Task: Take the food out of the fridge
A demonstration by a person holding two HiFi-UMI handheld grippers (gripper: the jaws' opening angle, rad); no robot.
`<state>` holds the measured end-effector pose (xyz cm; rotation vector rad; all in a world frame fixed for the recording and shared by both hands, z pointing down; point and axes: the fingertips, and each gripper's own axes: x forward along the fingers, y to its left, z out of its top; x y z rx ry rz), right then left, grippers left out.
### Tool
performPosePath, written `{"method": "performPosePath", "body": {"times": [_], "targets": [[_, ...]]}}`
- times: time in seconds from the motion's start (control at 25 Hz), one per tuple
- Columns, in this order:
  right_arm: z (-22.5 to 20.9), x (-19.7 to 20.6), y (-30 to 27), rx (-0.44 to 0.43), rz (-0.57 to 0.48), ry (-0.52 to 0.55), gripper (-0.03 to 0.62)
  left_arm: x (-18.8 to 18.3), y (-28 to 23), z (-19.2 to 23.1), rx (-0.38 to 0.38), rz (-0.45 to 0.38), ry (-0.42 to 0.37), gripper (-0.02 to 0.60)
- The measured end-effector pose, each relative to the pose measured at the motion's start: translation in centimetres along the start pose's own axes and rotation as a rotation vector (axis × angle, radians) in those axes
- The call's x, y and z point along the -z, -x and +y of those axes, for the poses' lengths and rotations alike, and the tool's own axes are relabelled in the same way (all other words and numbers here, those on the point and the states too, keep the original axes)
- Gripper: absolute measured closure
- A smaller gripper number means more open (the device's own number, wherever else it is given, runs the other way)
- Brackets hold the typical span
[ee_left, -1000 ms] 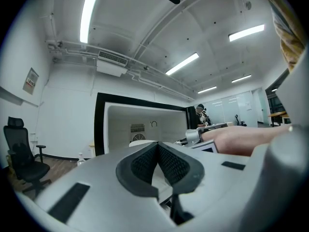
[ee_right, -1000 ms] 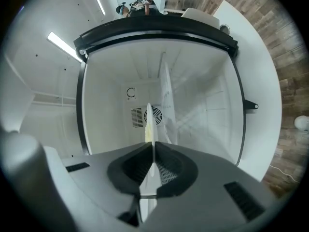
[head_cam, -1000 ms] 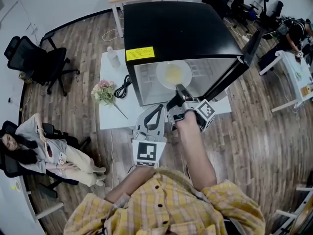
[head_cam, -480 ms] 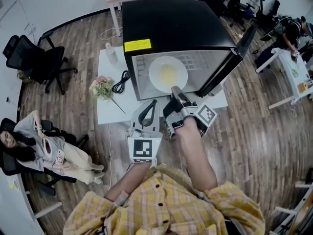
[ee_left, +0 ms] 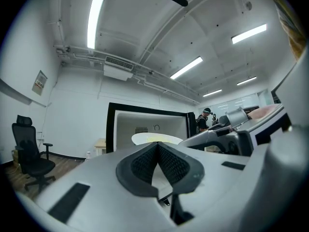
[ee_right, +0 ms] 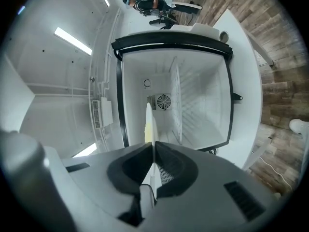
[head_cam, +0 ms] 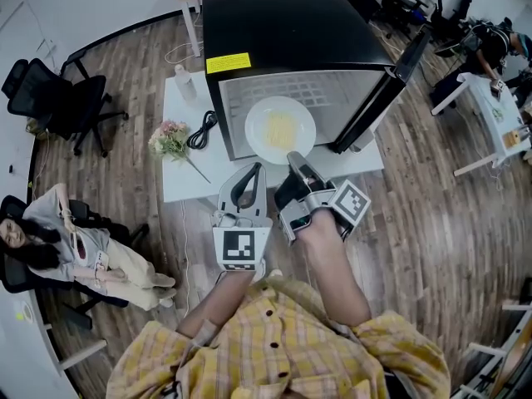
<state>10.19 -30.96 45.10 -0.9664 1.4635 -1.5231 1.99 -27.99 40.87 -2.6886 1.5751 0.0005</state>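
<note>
A small black fridge (head_cam: 291, 32) stands on a white table (head_cam: 187, 181) with its door (head_cam: 378, 98) swung open to the right. My right gripper (head_cam: 293, 158) is shut on the near rim of a white plate (head_cam: 280, 130) carrying yellow food, held level just in front of the fridge opening. In the right gripper view the plate (ee_right: 148, 124) shows edge-on between the pads, with the white fridge interior (ee_right: 193, 105) behind it. My left gripper (head_cam: 252, 171) hangs shut and empty just left of the right one. From the left gripper view the plate (ee_left: 154, 138) floats ahead of the fridge (ee_left: 111, 129).
On the table left of the fridge lie a flower bunch (head_cam: 169, 140), a black cable (head_cam: 202, 131) and a clear bottle (head_cam: 184, 81). A black office chair (head_cam: 58, 102) and a seated person (head_cam: 75, 248) are at the left. Desks and people stand at the far right.
The right gripper has drawn back toward me with the plate, which has come out of the fridge opening. The left gripper has hardly shifted.
</note>
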Motion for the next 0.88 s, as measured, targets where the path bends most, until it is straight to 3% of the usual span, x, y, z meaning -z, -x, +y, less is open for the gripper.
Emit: {"method": "performPosePath", "body": {"times": [0.88], "targets": [[0.7,2.3,4.0,0.008,0.011,0.018,0.574,-0.8,2.7,-1.0,0.006,-0.007,-0.006,0.574]]}}
